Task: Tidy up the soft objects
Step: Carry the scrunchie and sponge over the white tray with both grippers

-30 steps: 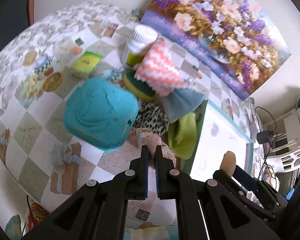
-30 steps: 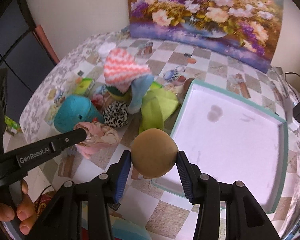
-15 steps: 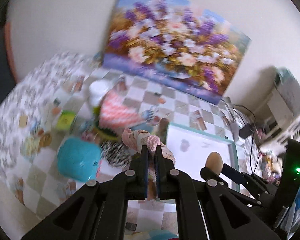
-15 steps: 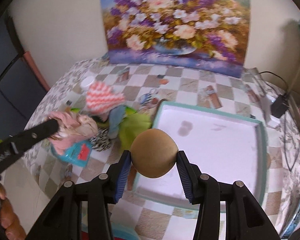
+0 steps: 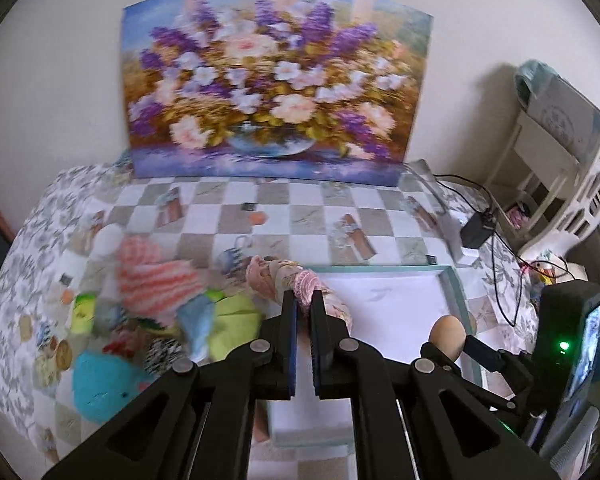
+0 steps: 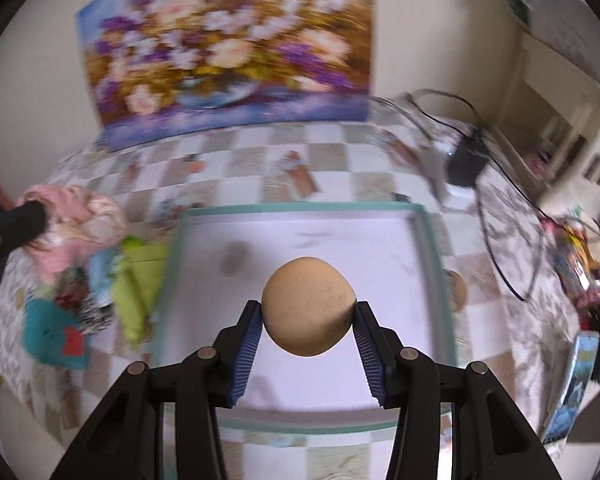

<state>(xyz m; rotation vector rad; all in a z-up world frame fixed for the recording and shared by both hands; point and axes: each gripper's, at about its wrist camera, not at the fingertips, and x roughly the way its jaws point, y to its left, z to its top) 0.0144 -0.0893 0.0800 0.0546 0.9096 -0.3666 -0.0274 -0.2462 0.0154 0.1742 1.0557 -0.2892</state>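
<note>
Left wrist view: the left hand-held gripper [image 5: 304, 300] is clamped on a pink cloth [image 5: 276, 280] just beyond its tips, over the tray's [image 5: 456, 292] near-left edge. Right wrist view: the right hand-held gripper [image 6: 308, 316] grips a tan ball [image 6: 309, 306] above the tray [image 6: 300, 210]; the soft pile [image 6: 100, 292] lies far left.

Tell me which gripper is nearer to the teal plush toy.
Left. The left gripper, holding pink cloth, is beside the pile with the teal plush toy; the right gripper is over the tray.
</note>
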